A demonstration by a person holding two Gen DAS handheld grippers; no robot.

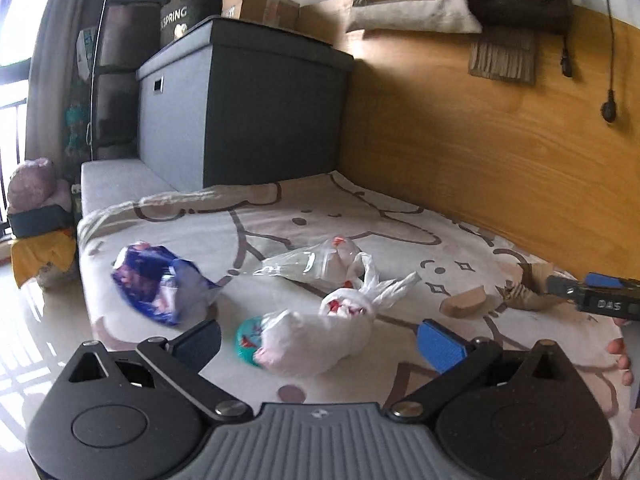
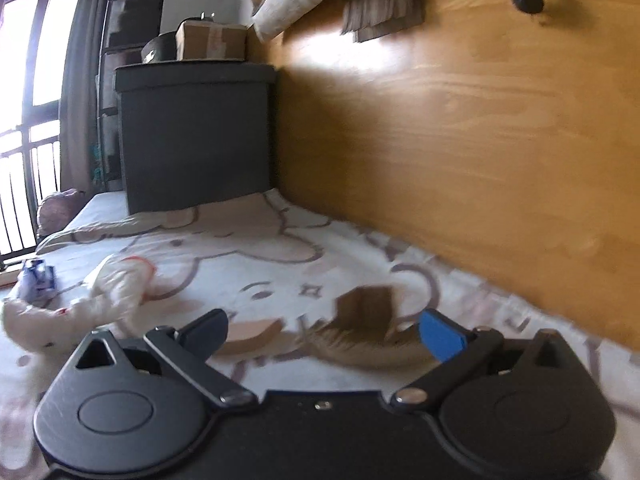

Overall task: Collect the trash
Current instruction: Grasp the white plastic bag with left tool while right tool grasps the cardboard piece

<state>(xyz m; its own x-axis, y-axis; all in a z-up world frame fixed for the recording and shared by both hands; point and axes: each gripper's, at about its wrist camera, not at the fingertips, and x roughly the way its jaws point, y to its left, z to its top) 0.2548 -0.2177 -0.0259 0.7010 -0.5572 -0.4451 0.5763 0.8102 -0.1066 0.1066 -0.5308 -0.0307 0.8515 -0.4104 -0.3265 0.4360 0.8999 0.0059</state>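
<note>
On the patterned bed cover (image 1: 280, 232) lies a knotted white plastic bag (image 1: 320, 340) just ahead of my open left gripper (image 1: 320, 340), its bulk between the fingers. A teal wrapper (image 1: 248, 340) pokes out beside it. A blue snack packet (image 1: 160, 284) lies to the left and a clear plastic bag (image 1: 312, 264) behind. My right gripper (image 2: 324, 334) is open over torn brown cardboard scraps (image 2: 364, 328); a tan piece (image 2: 252, 334) lies by its left finger. The right gripper (image 1: 592, 296) also shows at the right edge of the left wrist view.
A wooden headboard wall (image 1: 480, 128) runs along the right side of the bed. A dark grey storage box (image 1: 240, 100) stands at the far end with a cardboard box (image 1: 260, 4) on top. The glossy floor (image 1: 36, 340) lies left of the bed. A hand (image 1: 620, 356) shows at right.
</note>
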